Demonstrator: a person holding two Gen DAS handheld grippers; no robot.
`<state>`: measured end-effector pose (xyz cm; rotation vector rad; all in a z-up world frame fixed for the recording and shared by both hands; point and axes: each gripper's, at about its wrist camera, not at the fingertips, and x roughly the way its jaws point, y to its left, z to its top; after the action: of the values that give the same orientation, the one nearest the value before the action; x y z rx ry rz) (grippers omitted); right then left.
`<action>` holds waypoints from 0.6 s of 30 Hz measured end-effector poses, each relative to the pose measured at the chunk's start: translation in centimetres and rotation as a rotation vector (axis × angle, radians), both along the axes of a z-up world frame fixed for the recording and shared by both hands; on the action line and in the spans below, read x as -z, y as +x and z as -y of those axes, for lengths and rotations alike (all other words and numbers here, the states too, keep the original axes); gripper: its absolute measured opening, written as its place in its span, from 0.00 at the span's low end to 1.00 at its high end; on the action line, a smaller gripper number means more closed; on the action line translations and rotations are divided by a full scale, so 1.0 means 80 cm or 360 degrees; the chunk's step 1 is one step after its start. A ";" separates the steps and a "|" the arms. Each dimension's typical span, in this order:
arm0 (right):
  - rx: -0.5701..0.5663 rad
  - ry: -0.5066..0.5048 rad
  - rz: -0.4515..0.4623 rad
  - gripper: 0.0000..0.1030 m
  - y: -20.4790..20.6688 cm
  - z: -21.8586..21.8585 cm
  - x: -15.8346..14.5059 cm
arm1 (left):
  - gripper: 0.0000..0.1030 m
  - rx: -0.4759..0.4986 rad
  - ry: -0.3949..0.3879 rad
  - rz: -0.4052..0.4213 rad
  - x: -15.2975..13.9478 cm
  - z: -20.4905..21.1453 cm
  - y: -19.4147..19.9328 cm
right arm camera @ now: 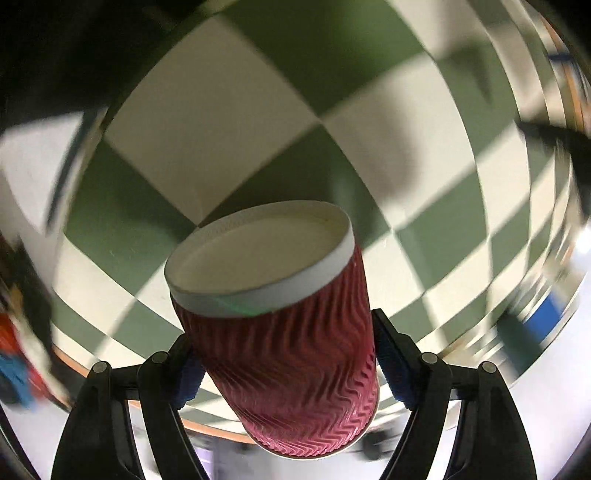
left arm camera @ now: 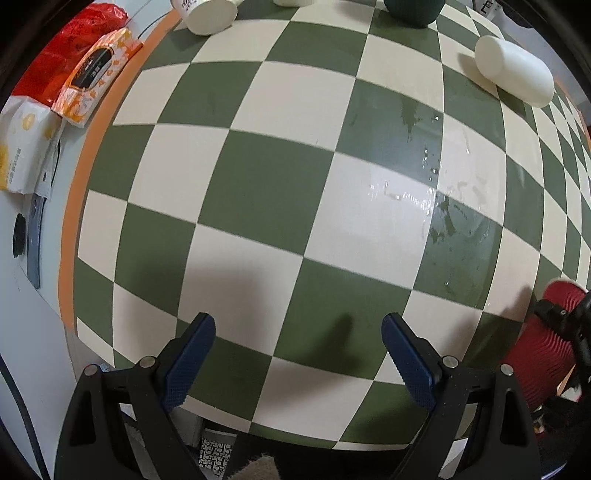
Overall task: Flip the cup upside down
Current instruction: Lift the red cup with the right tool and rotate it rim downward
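A red ribbed paper cup (right arm camera: 291, 354) with a white base sits between the fingers of my right gripper (right arm camera: 288, 354), which is shut on it. The cup's white base faces the camera and it hangs tilted above the checkered tablecloth (right arm camera: 221, 122). The right wrist view is motion-blurred. In the left wrist view the same red cup (left arm camera: 543, 354) shows at the right edge, held by the right gripper's black finger. My left gripper (left arm camera: 297, 354) is open and empty, low over the near edge of the tablecloth (left arm camera: 258, 177).
A white cup (left arm camera: 515, 72) lies on its side at the far right. Another white cup (left arm camera: 208, 14) and a dark green cup (left arm camera: 413, 11) stand at the far edge. Wipe and tissue packets (left arm camera: 92, 74) lie left of the cloth. Wet patches (left arm camera: 436, 177) glisten mid-right.
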<state>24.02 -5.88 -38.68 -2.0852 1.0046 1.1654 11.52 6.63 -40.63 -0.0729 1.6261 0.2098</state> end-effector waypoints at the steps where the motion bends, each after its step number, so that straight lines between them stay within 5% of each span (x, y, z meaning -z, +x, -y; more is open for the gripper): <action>1: 0.0125 0.0005 -0.0033 0.79 0.013 0.000 -0.002 | 0.90 0.0006 0.0003 0.0007 -0.003 0.001 -0.001; 8: 0.0841 0.0061 -0.0209 0.79 0.137 -0.009 -0.021 | 0.90 0.0038 0.0007 0.0028 -0.014 0.006 0.008; 18: 0.1528 0.0132 -0.0405 0.79 0.304 -0.003 -0.048 | 0.90 0.0106 0.0011 0.0041 -0.017 0.028 0.014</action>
<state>48.35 -5.63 -34.82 -1.1131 1.7524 0.9124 12.60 4.37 -39.25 -0.0162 1.5993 0.1623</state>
